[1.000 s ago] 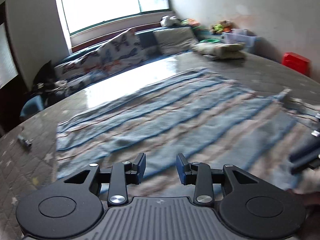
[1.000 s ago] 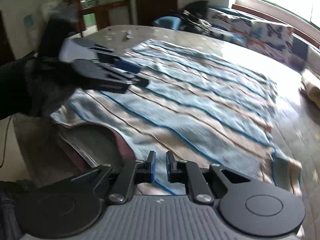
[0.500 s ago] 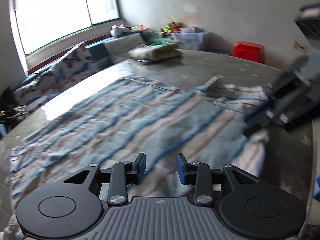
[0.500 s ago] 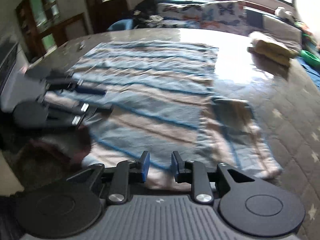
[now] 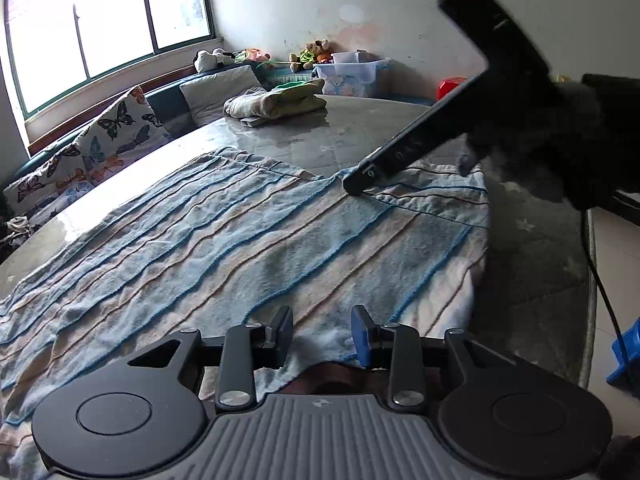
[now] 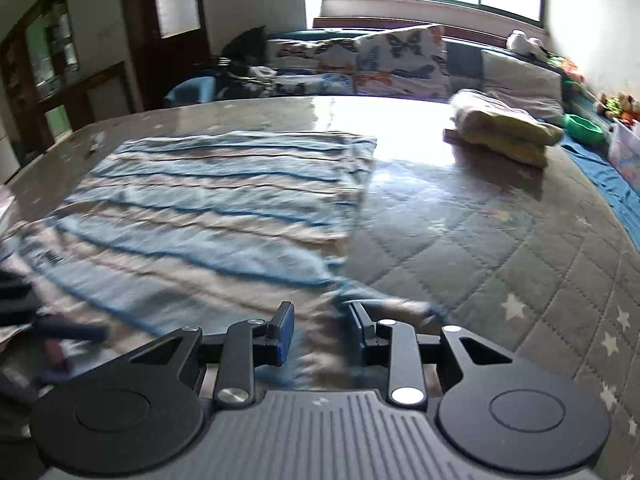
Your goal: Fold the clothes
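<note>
Right gripper (image 6: 318,334) jaws just widened, released — left gripper (image 5: 322,336) unchanged, jaws parted over striped cloth (image 5: 248,248).

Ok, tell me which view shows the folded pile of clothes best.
The left wrist view: the folded pile is sharp there, lying on the table past the striped blanket. The right wrist view shows the pile too, but blurred.
</note>
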A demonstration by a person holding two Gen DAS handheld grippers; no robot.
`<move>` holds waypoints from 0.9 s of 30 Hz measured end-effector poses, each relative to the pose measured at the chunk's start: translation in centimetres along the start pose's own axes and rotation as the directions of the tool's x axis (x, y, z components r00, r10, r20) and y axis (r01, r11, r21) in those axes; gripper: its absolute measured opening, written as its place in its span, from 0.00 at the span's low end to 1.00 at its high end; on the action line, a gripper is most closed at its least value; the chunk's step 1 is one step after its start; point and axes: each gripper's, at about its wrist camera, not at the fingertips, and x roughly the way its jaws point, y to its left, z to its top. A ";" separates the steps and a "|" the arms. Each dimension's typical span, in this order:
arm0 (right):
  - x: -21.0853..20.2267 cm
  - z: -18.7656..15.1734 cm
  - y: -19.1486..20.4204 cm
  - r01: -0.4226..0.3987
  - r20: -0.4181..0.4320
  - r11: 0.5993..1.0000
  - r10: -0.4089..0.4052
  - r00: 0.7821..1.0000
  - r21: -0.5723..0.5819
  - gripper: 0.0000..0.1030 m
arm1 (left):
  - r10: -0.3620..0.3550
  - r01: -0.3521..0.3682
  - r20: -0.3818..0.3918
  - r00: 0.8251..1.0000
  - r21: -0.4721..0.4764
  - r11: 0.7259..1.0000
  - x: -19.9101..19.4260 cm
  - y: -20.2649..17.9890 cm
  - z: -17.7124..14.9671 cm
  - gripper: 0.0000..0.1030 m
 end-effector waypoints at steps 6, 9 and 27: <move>-0.6 -0.9 -3.4 0.077 0.001 0.994 -0.078 0.997 0.080 0.27 | -0.006 0.007 0.002 1.000 -0.024 1.000 -0.1 -0.1 -0.3 0.34; -1.6 -1.8 -4.6 0.121 -0.011 0.987 -0.121 0.993 0.101 0.27 | -0.004 0.004 0.003 1.000 -0.036 0.999 -0.2 -0.1 -0.3 0.34; -6.4 -5.8 -2.0 0.144 0.030 0.988 -0.146 0.989 0.051 0.35 | 0.043 -0.037 0.036 0.998 -0.148 0.988 -4.1 0.7 -1.9 0.43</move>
